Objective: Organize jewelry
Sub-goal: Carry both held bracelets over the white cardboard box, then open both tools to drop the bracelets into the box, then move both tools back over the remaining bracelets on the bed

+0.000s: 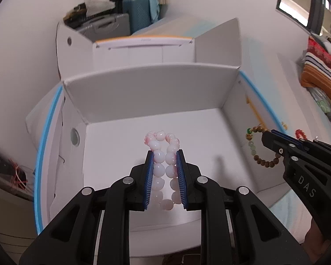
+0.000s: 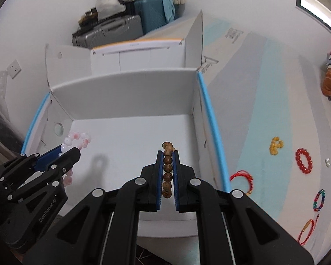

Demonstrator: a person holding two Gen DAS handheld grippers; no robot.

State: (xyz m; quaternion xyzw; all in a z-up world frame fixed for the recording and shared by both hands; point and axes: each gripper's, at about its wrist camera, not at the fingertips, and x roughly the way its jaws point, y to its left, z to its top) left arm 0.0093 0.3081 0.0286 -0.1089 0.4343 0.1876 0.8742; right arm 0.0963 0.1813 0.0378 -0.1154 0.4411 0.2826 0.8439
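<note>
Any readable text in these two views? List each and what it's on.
"DAS": right hand-held gripper, on its black body, left wrist view.
"GenRobot.AI": left hand-held gripper, on its black body, right wrist view.
Small print on the white appliance behind the box: too blurred.
Printed marks on the cardboard flap: unreadable.

Left wrist view: close above the white cardboard box (image 1: 143, 92), angled steeply down along its own fingers. Right wrist view: same downward tilt, slightly rightward, catching the blue-striped surface (image 2: 275, 119) beside it. Shared: box interior, far suitcases (image 2: 130, 28).
</note>
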